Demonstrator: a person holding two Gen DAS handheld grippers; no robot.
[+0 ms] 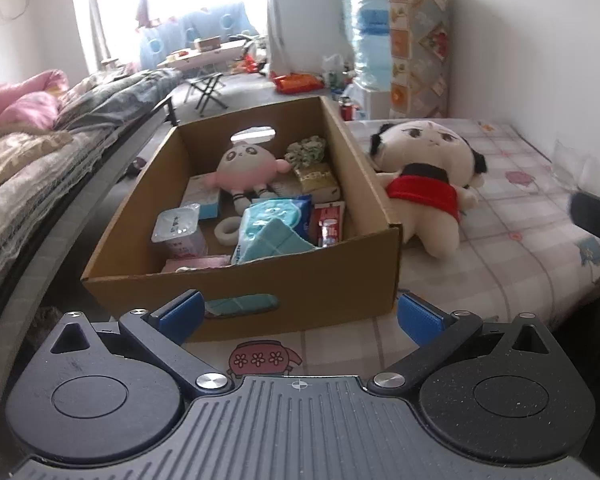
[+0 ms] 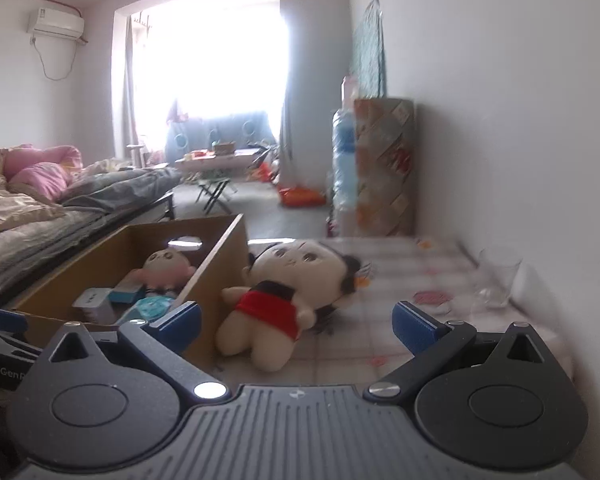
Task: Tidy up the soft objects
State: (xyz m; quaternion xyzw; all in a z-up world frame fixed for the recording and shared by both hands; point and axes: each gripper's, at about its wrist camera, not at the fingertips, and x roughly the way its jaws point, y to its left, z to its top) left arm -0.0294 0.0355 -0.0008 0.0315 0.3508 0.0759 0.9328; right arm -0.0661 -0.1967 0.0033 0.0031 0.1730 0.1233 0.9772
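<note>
Beside the cardboard box [image 1: 240, 280], touching its right wall, the doll [image 2: 276, 308] lies on the bed [image 1: 520, 264]; your right hand-held gripper [image 2: 296, 320], spread and empty like the left hand-held gripper [image 1: 300, 316], faces it, likely to lift it in.

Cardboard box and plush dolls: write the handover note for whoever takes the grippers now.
Left gripper: open, empty, facing the brown cardboard box on the checked bedsheet.
Right gripper: open, empty, pointed at the large cream plush doll in the red top.
Done: small pink plush doll lies inside the box among tissue packs.
Left: the large doll lies outside on the sheet, against the box's right wall; it looks like the next pick for the box.
</note>
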